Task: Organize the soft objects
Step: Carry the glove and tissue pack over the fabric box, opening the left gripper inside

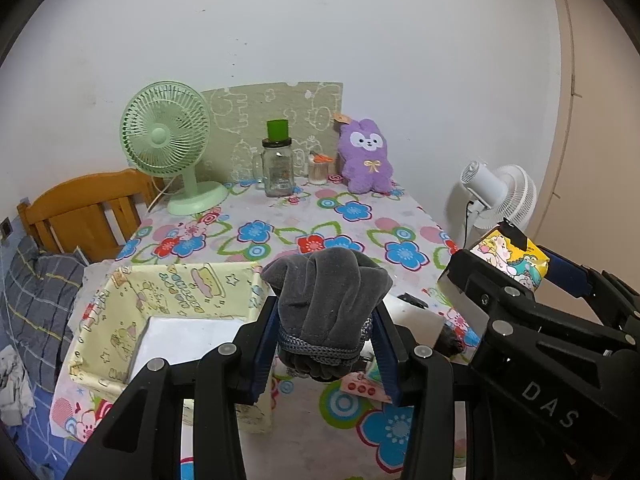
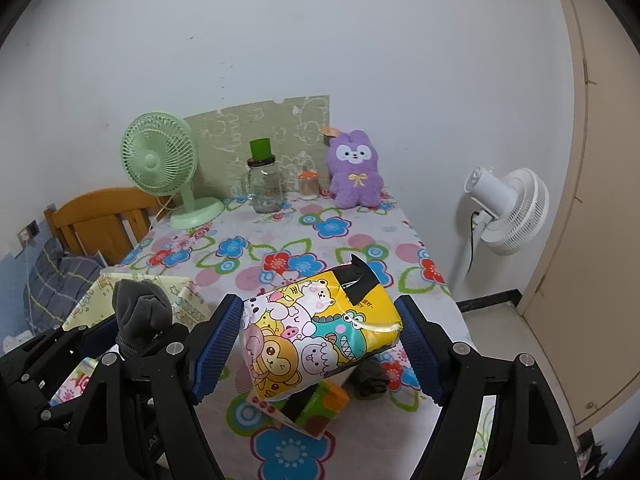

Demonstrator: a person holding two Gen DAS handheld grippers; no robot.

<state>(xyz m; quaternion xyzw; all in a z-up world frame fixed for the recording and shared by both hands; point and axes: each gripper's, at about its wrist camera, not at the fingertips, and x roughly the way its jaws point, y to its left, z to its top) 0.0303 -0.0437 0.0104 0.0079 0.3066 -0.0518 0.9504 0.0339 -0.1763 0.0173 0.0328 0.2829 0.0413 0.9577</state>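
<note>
My left gripper (image 1: pixel 326 320) is shut on a grey fleece glove (image 1: pixel 328 292) with a knitted cuff and holds it above the flowered tablecloth (image 1: pixel 280 232). A yellow cartoon-print fabric box (image 1: pixel 192 288) stands open just left of it. My right gripper (image 2: pixel 320 320) is shut on a soft pack of tissues (image 2: pixel 320 332) printed with cartoon animals, lifted off the table. The left wrist view shows the same pack (image 1: pixel 508 256) at the right. A purple plush bunny (image 2: pixel 354 168) leans against the far wall. Another dark fabric piece (image 2: pixel 370 380) lies on the cloth under the pack.
At the back of the table stand a green desk fan (image 1: pixel 164 136), a glass jar (image 1: pixel 277 168) with a green cup on it, and a small orange-capped jar (image 2: pixel 308 184). A white floor fan (image 2: pixel 508 208) is right of the table, a wooden bed frame (image 1: pixel 80 208) left. A green-orange box (image 2: pixel 324 400) lies below the pack.
</note>
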